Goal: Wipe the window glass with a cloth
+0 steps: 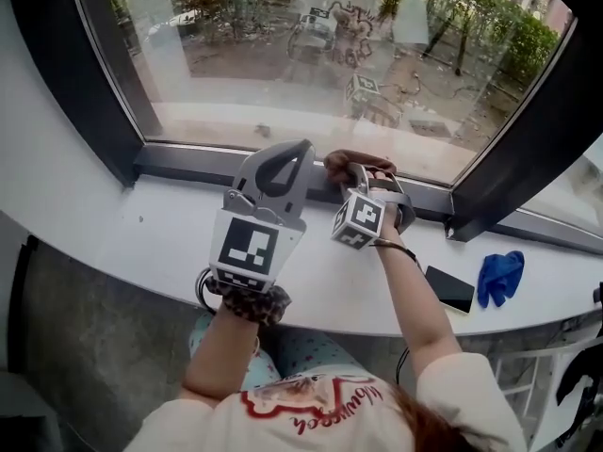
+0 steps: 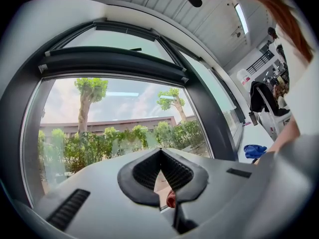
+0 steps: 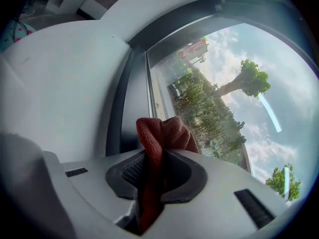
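Windowsill [image 1: 113, 224]: cloth [image 3: 164, 133] between closed right fingers [image 3: 187, 178]

Two tongs [image 1: 300, 149] [image 1: 366, 173], one red cloth [image 3: 160, 134], one phone [image 1: 448, 288]

soft daylight comes in through the window glass [image 1: 311, 55], which carries pale reflections at the top of the head view. both gripper views bulge and fall to black at the corners; trees [image 2: 89, 91] and cloth [image 3: 162, 133] look sharp.
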### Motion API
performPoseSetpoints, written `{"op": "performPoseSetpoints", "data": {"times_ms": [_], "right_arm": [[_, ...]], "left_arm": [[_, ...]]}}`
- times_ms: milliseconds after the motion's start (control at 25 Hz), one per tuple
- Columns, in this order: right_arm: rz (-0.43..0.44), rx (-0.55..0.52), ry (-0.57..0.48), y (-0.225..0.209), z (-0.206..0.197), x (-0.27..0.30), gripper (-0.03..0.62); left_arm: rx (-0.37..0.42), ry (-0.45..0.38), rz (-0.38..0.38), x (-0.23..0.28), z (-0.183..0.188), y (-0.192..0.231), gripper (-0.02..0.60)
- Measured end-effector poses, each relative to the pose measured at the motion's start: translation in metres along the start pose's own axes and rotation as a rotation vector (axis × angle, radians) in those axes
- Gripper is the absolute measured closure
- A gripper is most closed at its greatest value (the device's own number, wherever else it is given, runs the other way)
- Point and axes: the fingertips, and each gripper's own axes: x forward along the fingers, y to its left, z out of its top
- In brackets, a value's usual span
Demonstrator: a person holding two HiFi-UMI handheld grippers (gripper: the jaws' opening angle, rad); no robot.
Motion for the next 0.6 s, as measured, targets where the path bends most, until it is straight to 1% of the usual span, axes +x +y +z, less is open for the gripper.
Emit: {"op": "performPoseSetpoints", "data": {"times_ms": [80,120,200,280,360,440,520,600], "right_arm": [[-0.019,0.012,-0.021,-0.004,0.004,-0.006,0.516],[-0.051,0.03,-0.041,-0.012,0.008,-0.014,0.516],[-0.15,0.082,-0.097,-0.039,0.023,-0.043,0.516],[-0.261,0.106,-0.164,-0.076,0.043,-0.082,0.516],[-0.375,0.067,-0.225,-0.116,0.068,-0.125,0.516],[-0.486,-0.004,-0.272,-0.157,0.096,-0.168,0.517],[-0.584,-0.081,-0.298,-0.196,0.125,-0.205,0.517],[-0.682,-0.162,-0.293,-0.232,0.151,-0.23,0.517]], "left_arm": [[0.014,-0.007,0.008,-0.005,0.004,0.004,0.563],[0.023,-0.011,0.014,-0.008,0.006,0.006,0.563],[0.041,-0.019,0.028,-0.016,0.012,0.012,0.563],[0.055,-0.033,0.041,-0.025,0.022,0.019,0.563],[0.075,-0.057,0.05,-0.035,0.036,0.025,0.563],[0.109,-0.086,0.056,-0.048,0.054,0.03,0.563],[0.17,-0.108,0.06,-0.061,0.071,0.036,0.563],[0.23,-0.122,0.07,-0.071,0.081,0.044,0.563]]}}
